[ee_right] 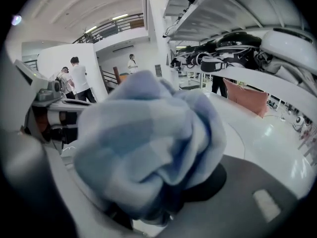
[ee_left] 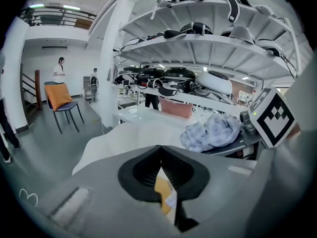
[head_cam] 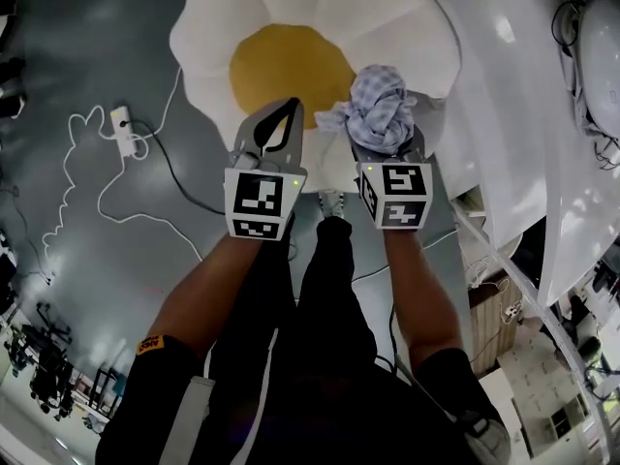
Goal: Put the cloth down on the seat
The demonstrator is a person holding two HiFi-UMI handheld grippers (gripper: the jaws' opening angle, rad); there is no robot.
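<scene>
While the right gripper (head_cam: 385, 136) clenches the bunched checked cloth (head_cam: 381, 100) over the egg-shaped seat (head_cam: 223, 27), the left gripper (head_cam: 289, 110) is closed and empty, so nothing is set down yet.

I found no words or numbers that I could read. The left cube (head_cam: 260, 201) on my left gripper (head_cam: 291, 109) had only black and white square shapes, no letters. The right cube (head_cam: 395, 194) on my right gripper (head_cam: 385, 124) was the same. An orange patch (head_cam: 148, 344) on my left sleeve (head_cam: 145, 395) had dark print, but it was too small to read.
</scene>
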